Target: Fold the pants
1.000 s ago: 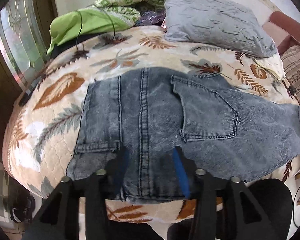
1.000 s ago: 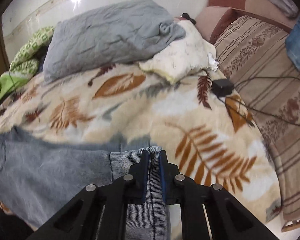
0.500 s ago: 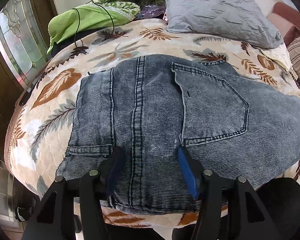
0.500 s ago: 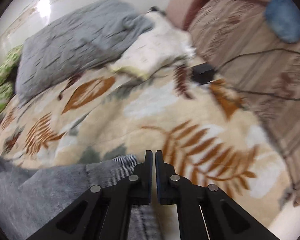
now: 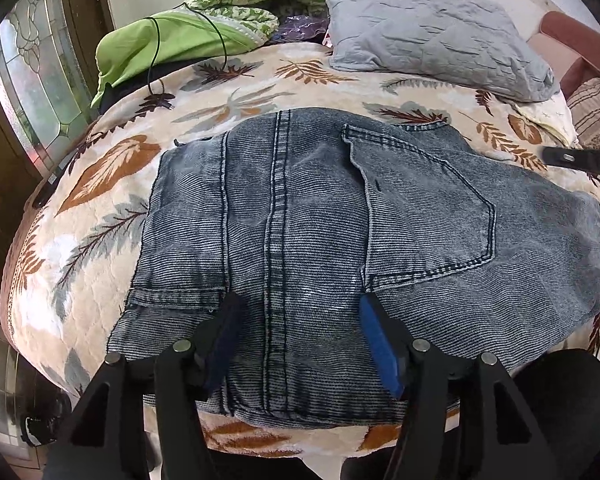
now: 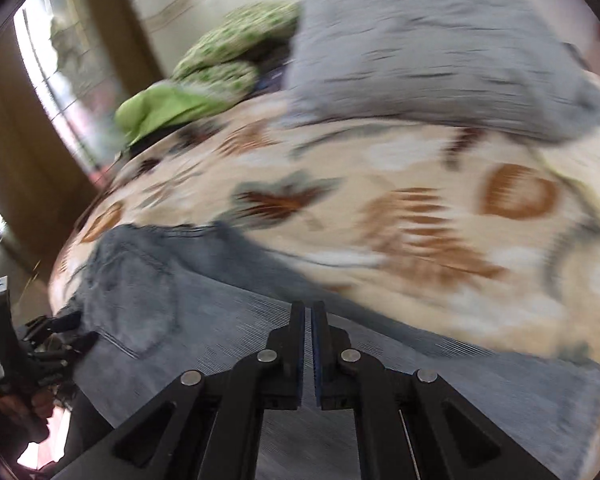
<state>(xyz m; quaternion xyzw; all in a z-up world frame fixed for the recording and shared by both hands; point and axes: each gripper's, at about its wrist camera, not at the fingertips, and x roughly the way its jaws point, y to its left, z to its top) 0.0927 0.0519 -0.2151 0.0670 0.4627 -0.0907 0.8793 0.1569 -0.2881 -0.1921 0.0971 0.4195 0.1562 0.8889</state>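
The grey-blue jeans [image 5: 300, 240] lie folded on the leaf-patterned bed cover [image 5: 112, 168], back pocket up. My left gripper [image 5: 300, 304] hovers over their near edge. Its jaws are opening, with the centre seam between the blue pads [image 5: 374, 336], which do not press the cloth. In the blurred right wrist view, my right gripper [image 6: 307, 312] is shut with nothing in it, above the jeans [image 6: 180, 320]. A hand [image 6: 24, 404] holds the left gripper [image 6: 40, 344] at that view's left edge. The right gripper's tip [image 5: 580, 158] shows at the right edge of the left wrist view.
A grey pillow [image 5: 432, 36] and green cloths [image 5: 172, 40] with a black cable [image 5: 156, 52] lie at the bed's far side. A glass door [image 5: 32, 72] stands on the left, and a striped sofa [image 5: 592, 120] on the right.
My right gripper let go of the jeans' hem, shut with nothing in it, and swung left across the bed. My left gripper's jaws spread wider over the jeans.
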